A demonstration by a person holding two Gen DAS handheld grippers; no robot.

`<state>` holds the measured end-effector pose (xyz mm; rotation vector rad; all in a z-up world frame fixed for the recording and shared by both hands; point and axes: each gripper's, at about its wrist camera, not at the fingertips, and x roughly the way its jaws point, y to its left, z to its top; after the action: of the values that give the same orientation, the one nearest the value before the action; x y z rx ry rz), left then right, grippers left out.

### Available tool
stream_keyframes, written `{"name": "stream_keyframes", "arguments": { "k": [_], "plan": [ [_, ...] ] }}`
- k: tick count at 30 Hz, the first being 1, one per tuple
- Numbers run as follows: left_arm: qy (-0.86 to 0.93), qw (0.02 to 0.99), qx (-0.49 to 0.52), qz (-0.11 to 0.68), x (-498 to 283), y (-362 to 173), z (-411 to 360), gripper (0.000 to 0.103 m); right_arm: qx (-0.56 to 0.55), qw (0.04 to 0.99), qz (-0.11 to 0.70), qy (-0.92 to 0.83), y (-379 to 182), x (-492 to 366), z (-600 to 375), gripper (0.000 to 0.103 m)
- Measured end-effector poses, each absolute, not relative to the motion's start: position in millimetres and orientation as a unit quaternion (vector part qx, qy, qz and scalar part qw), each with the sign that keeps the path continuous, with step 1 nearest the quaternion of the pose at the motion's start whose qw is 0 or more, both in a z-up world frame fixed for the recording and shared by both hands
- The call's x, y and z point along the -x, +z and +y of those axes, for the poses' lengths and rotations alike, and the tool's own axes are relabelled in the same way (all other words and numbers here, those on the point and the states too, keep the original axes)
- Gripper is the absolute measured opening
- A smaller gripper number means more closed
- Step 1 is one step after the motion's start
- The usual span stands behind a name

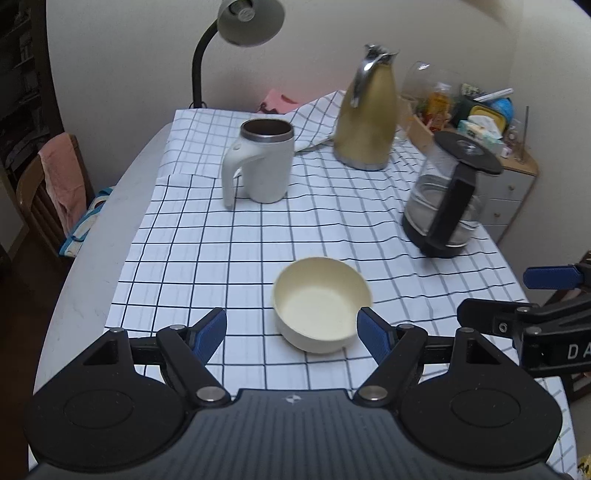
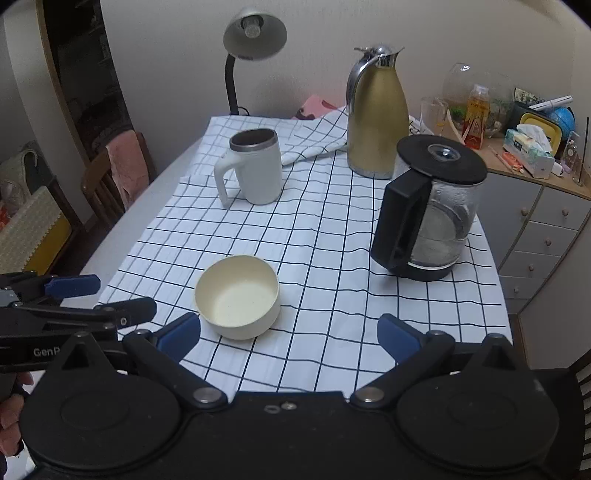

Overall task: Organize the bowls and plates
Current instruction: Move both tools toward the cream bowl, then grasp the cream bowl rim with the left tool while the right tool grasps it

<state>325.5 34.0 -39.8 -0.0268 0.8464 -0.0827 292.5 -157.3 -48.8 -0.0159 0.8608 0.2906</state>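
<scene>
left wrist view: your left tool (image 1: pixel 291 334) hovers spread and empty before the cream bowl (image 1: pixel 320 303), upright on the checked worktop (image 1: pixel 207 266), likely lined up to straddle its rim. your right tool (image 2: pixel 289 336) waits beside it, fingers wide, holding nothing.

**A plain-walled room with a table against the wall**

Off-white walls (image 2: pixel 166 55) meet behind a pale table (image 1: pixel 92 258) spread with a checked cloth (image 2: pixel 332 258). A gooseneck desk lamp (image 2: pixel 255 33) stands at the far edge. To the left, a wooden chair (image 2: pixel 99 188) carries a pink towel (image 2: pixel 127 166). To the right stands a cluttered grey drawer cabinet (image 2: pixel 543 236).
</scene>
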Motion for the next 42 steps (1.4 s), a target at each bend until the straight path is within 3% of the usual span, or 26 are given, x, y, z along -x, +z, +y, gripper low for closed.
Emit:
{"name": "stream_keyframes", "arguments": {
  "k": [11, 26, 29, 31, 36, 42],
  "plan": [
    [-0.028, 0.902, 0.004, 0.43, -387.7, -93.0, 43.8, 0.077, 0.022, 0.887, 0.445, 0.116, -104.6, -353.2, -131.4, 0.099],
    [-0.017, 0.877, 0.023, 0.481, -432.2, -141.7, 41.0, 0.076, 0.014, 0.853, 0.51, 0.107, -163.5, -395.0, -117.6, 0.07],
    [-0.022, 0.869, 0.029, 0.493, -436.2, -147.7, 40.9, 0.062, 0.003, 0.849, 0.517, 0.108, -168.6, -398.6, -116.2, 0.062],
    [-0.021, 0.867, 0.029, 0.497, -437.3, -151.4, 40.0, 0.06, -0.001, 0.847, 0.52, 0.11, -171.3, -400.0, -114.6, 0.058],
    [-0.029, 0.86, 0.034, 0.508, -436.9, -155.9, 37.2, 0.035, -0.012, 0.843, 0.526, 0.11, -176.3, -402.3, -111.1, 0.045],
    [-0.036, 0.857, 0.024, 0.514, -431.3, -154.5, 32.7, 0.015, -0.021, 0.84, 0.53, 0.117, -176.1, -401.4, -107.4, 0.027]
  ]
}}
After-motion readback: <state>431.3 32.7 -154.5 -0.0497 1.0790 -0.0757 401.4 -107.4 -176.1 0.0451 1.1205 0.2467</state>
